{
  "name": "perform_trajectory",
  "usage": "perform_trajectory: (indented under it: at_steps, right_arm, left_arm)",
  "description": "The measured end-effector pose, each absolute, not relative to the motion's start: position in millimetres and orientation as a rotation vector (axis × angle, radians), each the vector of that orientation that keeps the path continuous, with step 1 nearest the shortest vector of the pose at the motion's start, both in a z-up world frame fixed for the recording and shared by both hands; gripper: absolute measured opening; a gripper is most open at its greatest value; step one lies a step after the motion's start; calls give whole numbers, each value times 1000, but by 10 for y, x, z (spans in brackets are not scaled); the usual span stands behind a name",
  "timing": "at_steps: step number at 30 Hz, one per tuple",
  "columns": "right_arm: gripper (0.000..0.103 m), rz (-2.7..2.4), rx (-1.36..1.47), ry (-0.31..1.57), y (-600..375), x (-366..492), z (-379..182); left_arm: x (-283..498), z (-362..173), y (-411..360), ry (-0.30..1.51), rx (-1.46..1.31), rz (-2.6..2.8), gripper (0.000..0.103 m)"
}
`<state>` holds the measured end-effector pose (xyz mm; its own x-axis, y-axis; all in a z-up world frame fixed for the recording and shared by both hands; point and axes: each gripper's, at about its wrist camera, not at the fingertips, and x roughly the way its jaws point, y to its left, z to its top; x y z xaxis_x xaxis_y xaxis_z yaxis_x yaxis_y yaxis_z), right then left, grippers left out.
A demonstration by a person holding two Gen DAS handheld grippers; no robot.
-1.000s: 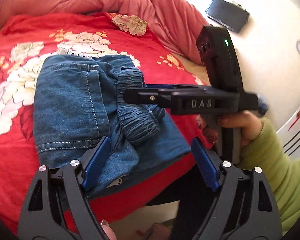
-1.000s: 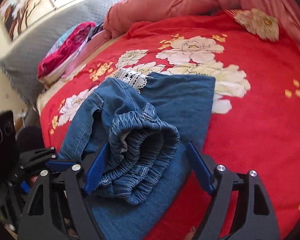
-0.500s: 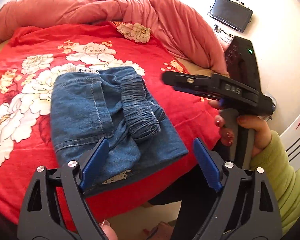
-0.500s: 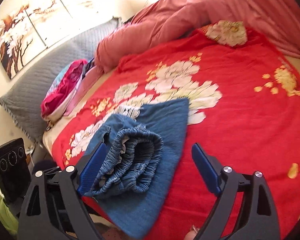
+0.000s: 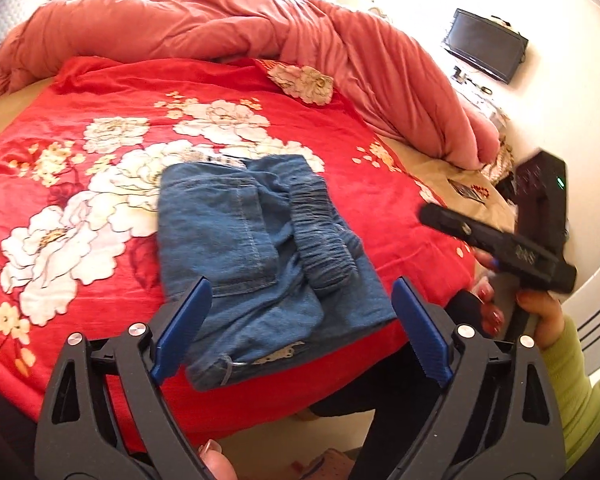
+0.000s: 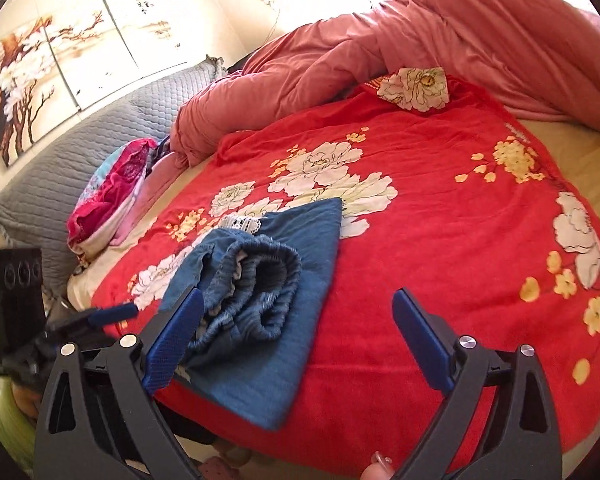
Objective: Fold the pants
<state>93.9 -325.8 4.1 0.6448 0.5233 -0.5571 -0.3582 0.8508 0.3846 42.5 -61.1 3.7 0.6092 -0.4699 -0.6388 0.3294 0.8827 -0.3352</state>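
Folded blue denim pants lie near the front edge of the red floral bedspread, elastic waistband rolled on top. In the right wrist view the pants sit at the lower left. My left gripper hovers above the pants' near edge, jaws still opening, nothing pressed between the blue pads. My right gripper is drawn back over the bed edge, jaws also opening and empty. From the left wrist view, that right gripper shows at the far right, held by a hand in a green sleeve.
A pink quilt is heaped across the back of the bed. Grey pillows and a pile of pink clothes lie at the head. A dark screen hangs on the wall. The floor shows below the bed edge.
Both grippers have pulled back and upward from the pants with jaws spreading wider. The right gripper moved off the waistband toward the right. The pants stay folded on the bed.
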Motion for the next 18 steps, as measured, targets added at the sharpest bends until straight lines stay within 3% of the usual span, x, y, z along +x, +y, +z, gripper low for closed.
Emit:
perform_trajectory:
  at_steps: [13,16,18]
  right_arm:
    - [94,657,-62,635,-2608,323,138]
    - [87,730,-146,613,-2310,220,137]
    - [86,770,-179,613,-2152,200,127]
  left_arm:
    - [735,13,21,859,-300,-268,88]
    - [931,26,135,876,-304,-258,88]
    - [1040,24,107,894,-277,-271,76]
